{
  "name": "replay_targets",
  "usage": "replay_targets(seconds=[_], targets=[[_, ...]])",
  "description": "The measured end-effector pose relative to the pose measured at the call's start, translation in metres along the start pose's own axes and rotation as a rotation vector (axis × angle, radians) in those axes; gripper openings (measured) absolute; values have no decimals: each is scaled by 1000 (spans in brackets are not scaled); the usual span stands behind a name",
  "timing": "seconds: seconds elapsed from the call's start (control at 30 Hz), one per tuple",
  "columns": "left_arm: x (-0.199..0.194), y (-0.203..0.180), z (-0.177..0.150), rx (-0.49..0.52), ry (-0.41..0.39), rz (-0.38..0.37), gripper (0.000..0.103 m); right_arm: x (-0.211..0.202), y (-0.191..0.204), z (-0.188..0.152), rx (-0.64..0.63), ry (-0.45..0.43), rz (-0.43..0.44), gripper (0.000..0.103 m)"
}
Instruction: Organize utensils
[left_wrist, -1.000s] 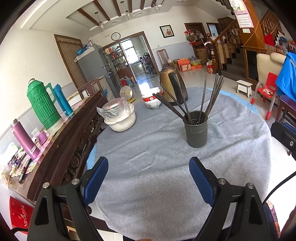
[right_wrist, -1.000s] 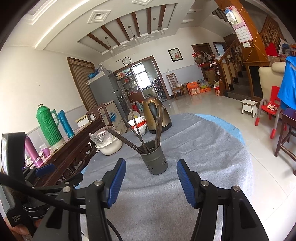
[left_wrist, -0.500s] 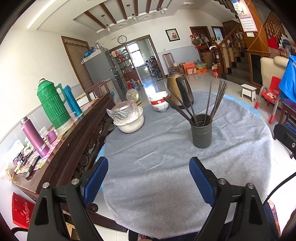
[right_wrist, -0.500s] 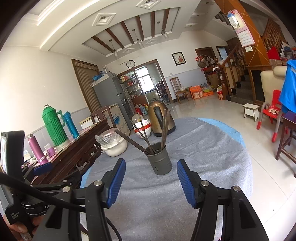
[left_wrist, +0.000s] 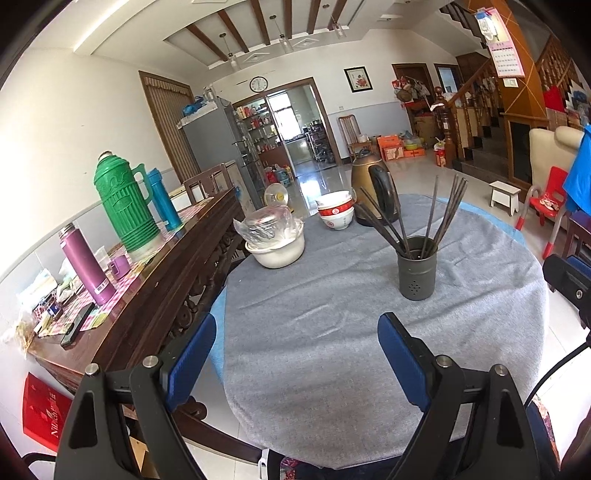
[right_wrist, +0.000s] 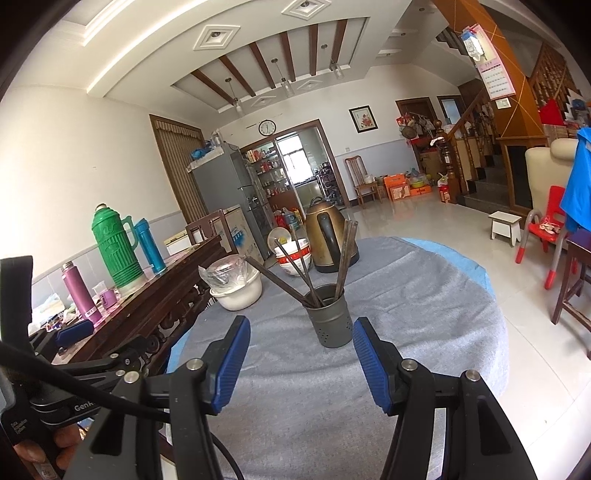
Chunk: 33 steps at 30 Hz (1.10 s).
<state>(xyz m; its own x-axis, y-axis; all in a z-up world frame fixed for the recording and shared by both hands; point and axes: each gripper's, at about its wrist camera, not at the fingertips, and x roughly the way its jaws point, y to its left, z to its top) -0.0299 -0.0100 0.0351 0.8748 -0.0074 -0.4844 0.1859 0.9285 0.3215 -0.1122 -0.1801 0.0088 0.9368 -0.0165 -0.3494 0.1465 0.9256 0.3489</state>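
Utensils (left_wrist: 428, 218) all sit in the grey holder (left_wrist: 417, 269) mid-table, splayed out and top-heavy. Left gripper (left_wrist: 295, 354) and right gripper (right_wrist: 301, 354) both hang open and empty on the near side, so a careless swipe could tip the whole pot over

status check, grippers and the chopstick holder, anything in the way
Left gripper open, empty. Right gripper open, empty. Chopsticks upright in holder on table. Path to holder clear.

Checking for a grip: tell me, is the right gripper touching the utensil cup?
Apart. The right wrist view shows grey cloth between the right gripper and the cup.
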Motion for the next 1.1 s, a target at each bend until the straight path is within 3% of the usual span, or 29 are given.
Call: replay_targets(seconds=[1.1], targets=[[-10,23,-6,-20,-18,26,89,-1,20,-3,-12,-7,16,62]])
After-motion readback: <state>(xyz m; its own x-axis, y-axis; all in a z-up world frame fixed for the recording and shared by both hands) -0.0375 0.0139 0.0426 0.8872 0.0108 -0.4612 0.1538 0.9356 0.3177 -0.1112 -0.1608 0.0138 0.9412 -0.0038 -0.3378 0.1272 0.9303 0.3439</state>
